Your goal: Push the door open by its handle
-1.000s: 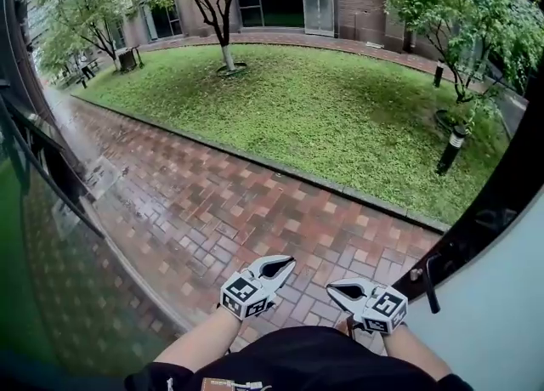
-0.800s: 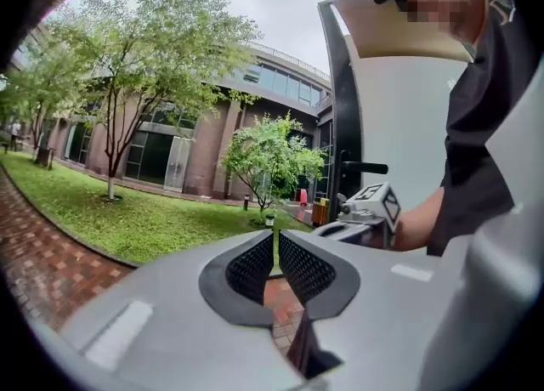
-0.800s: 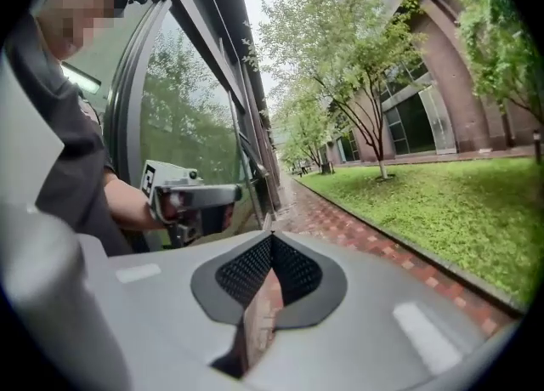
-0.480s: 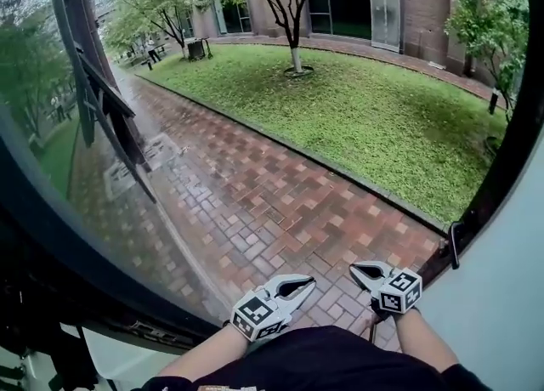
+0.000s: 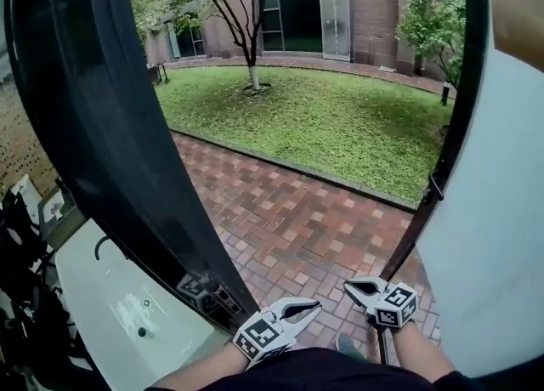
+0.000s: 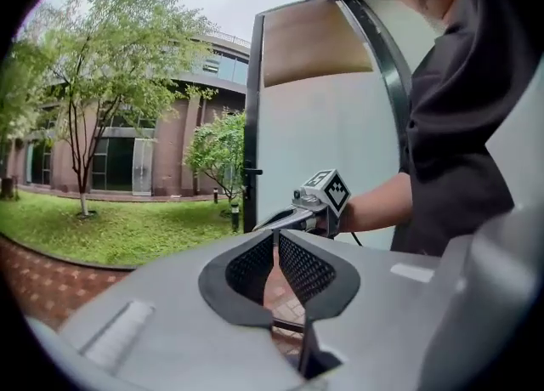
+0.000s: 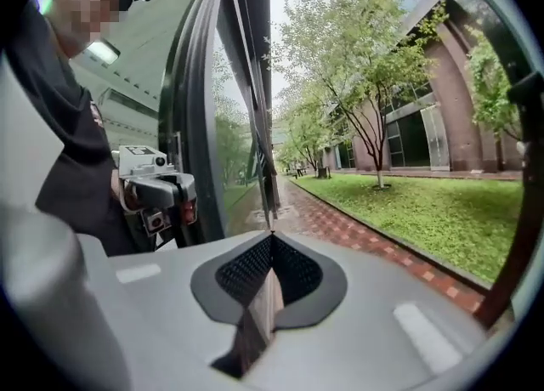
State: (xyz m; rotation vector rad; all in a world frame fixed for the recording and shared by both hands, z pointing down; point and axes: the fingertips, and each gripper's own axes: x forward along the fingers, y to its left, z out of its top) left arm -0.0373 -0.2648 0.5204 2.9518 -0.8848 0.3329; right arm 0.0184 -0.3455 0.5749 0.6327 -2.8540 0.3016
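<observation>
The glass door (image 5: 102, 126) stands swung open at the left, its dark frame running down to the brick threshold. In the right gripper view a long dark bar (image 7: 248, 83) runs down the door's glass, well ahead of the jaws. My left gripper (image 5: 296, 311) is low by my body, just right of the door's bottom corner, shut and holding nothing. My right gripper (image 5: 360, 289) hangs beside it near the right doorpost (image 5: 450, 126), also shut and holding nothing. Neither touches the door. The right gripper (image 6: 279, 219) also shows in the left gripper view.
Beyond the doorway lie a wet red brick path (image 5: 297, 219), a lawn (image 5: 340, 117) with a tree (image 5: 251, 32) and a brick building. A white wall (image 5: 497, 236) flanks the right. Indoors at lower left are a pale surface (image 5: 110, 296) and dark objects (image 5: 21, 296).
The door's dark frame has swept from the far left edge towards the middle of the head view, uncovering the indoor area at lower left. Both grippers stay low and shut.
</observation>
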